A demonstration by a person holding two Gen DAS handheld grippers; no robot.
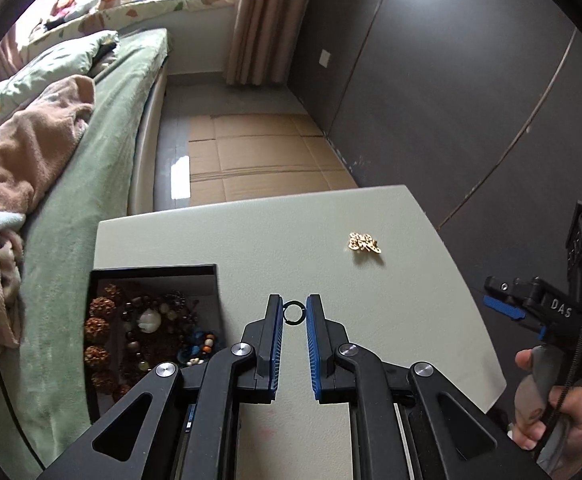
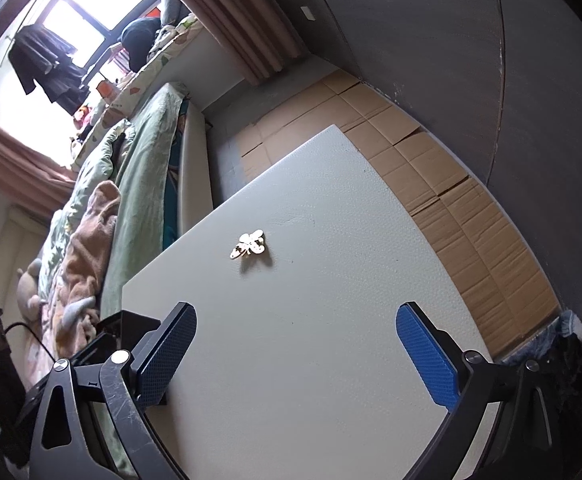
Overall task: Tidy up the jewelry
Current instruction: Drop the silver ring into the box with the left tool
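Note:
My left gripper [image 1: 294, 314] is shut on a small black ring [image 1: 293, 313], held between its blue fingertips above the pale table [image 1: 311, 240]. A black jewelry box [image 1: 153, 272] with several bead bracelets and ornaments stands open at the table's left, just left of the gripper. A gold brooch [image 1: 365, 243] lies on the table ahead and to the right; it also shows in the right wrist view [image 2: 249, 245]. My right gripper [image 2: 297, 336] is wide open and empty over the table, behind the brooch. It also shows at the right in the left wrist view [image 1: 505, 307].
A bed [image 1: 75, 184] with green bedding and a pink blanket runs along the table's left side. Flattened cardboard [image 1: 259, 156] covers the floor beyond the table. A dark wall [image 1: 451, 80] stands to the right.

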